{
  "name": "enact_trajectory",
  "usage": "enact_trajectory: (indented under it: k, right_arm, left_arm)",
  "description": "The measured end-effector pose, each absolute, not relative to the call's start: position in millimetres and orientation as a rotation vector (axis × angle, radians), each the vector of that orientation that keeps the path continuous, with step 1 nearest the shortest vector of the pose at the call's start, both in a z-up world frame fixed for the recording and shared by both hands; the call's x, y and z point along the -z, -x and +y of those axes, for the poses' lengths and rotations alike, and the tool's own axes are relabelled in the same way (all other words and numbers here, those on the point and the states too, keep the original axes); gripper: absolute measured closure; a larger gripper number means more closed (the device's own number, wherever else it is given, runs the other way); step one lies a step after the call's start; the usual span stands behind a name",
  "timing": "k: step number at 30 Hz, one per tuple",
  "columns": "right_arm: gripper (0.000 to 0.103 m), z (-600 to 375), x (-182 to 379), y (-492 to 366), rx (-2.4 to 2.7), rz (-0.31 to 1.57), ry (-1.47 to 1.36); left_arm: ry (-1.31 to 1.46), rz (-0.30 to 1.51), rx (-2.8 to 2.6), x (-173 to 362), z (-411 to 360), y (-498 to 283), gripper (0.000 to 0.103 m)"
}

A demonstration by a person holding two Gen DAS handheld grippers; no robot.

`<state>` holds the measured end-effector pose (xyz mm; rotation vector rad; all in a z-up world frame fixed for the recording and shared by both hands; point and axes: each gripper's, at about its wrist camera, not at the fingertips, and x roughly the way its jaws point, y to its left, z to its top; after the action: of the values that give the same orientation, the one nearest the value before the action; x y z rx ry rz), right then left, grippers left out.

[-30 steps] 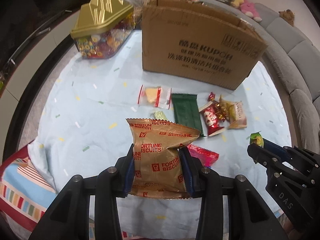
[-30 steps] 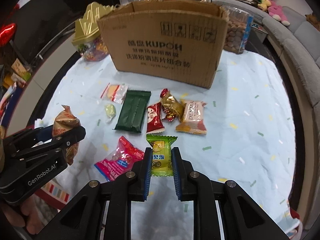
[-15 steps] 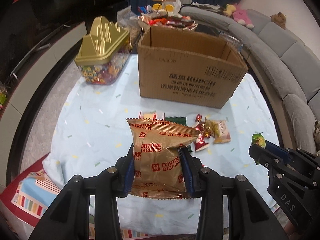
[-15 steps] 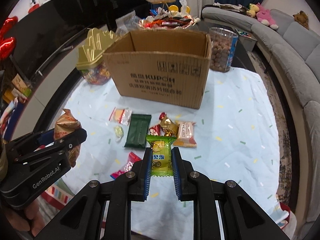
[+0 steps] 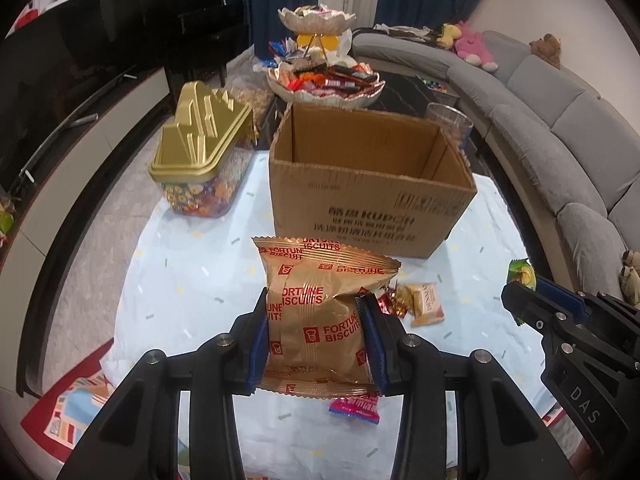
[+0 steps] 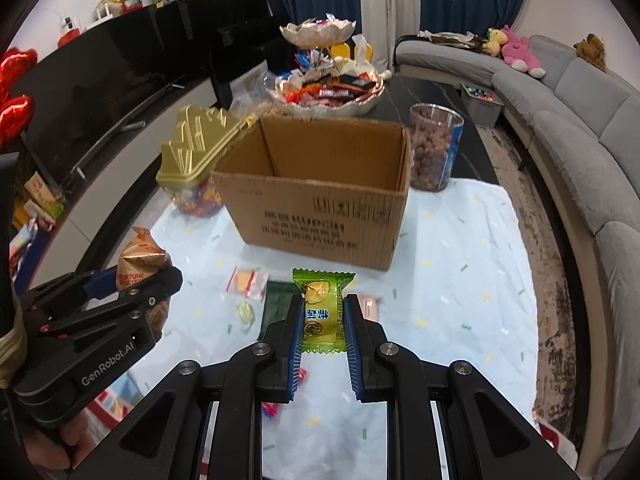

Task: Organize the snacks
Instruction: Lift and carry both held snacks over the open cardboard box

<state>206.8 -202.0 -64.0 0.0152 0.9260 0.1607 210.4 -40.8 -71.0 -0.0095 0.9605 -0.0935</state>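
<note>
left gripper [image 5: 316,332] was clamped on a gold fortune biscuits bag [image 5: 320,312], blue pads pressed into both sides, bag upright at lower centre of the left wrist view. right gripper [image 6: 322,320] was clamped on a small green-yellow packet [image 6: 322,308], held upright at lower centre of the right wrist view. each gripper showed in the other's view: the right at the right edge, the left at lower left.

below the grippers lay a light blue cloth [image 6: 460,280] with loose snacks: a dark green wrapper [image 6: 278,300], a clear red-edged packet [image 6: 246,280], a pink packet [image 5: 356,406], a gold-and-white packet [image 5: 426,304].

an open cardboard box [image 6: 320,216] stood at frame centre, interior looked empty. a gold-lidded candy jar [image 5: 200,160] sat just left of it, a clear jar of brown balls [image 6: 434,152] at its right rear. a tiered dish of sweets [image 5: 324,80] stood behind; a grey sofa [image 5: 560,128] curved along the right edge.
</note>
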Motion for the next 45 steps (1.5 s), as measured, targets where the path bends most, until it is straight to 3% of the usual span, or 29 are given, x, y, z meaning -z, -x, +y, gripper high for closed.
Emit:
enact_trajectory:
  k: [45]
  right_arm:
    - [0.082, -214.8, -9.4, -304.2, -0.096, 0.754, -0.038]
  left_arm:
    - [0.010, 0.860, 0.170, 6.6, -60.9, -320.4, 0.062]
